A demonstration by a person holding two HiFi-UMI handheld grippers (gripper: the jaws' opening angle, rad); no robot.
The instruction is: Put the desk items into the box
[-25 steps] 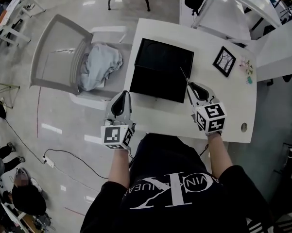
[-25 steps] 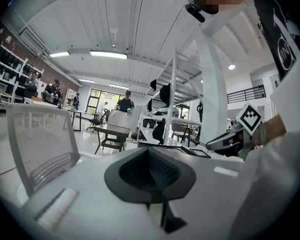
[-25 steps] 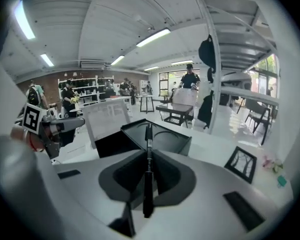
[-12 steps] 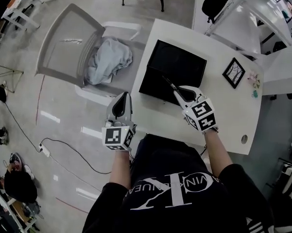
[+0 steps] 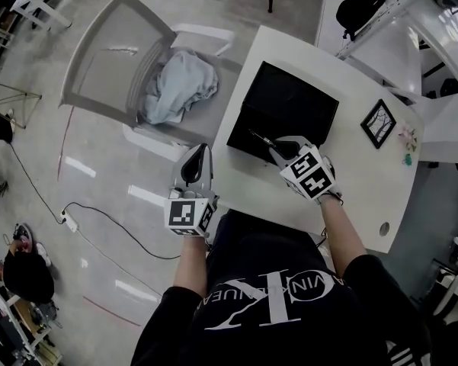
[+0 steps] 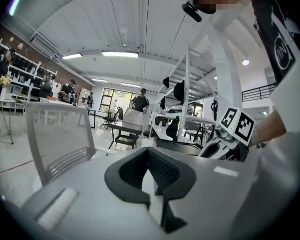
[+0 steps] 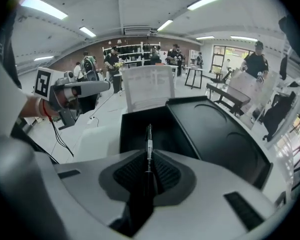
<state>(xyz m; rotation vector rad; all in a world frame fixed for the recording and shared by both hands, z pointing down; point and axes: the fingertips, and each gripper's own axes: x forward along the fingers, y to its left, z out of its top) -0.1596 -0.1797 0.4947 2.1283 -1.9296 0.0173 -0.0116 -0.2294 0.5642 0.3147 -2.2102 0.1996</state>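
Head view. White desk [image 5: 350,181] carries a black box [image 5: 289,97], lying open in two halves, and a small picture frame [image 5: 379,123] well apart to the right. The right gripper [image 5: 275,146] clamps a pen [image 5: 261,137]. The pen's long axis runs on from the jaws, free end pointing up-left across the desk. That end hangs over the box half nearer the person. The left gripper [image 5: 200,158] is off the desk's left edge, over the floor, near the corner. A grey chair [image 5: 107,59] beyond holds a crumpled pale cloth [image 5: 179,86].

Left gripper view. Jaws of the left gripper [image 6: 152,176] are drawn together at the tips and hold nothing. The chair's back shows at left, the right gripper's marker cube at right.

Right gripper view. The pen [image 7: 149,144] sits pinched between the closed pads, straight along the gripper's own axis, tip away from the camera. The tip is above the deep tray half of the box. The flat lid half lies beside it to the right. The tray interior is too dark to tell its contents. The pen touches neither tray nor lid.
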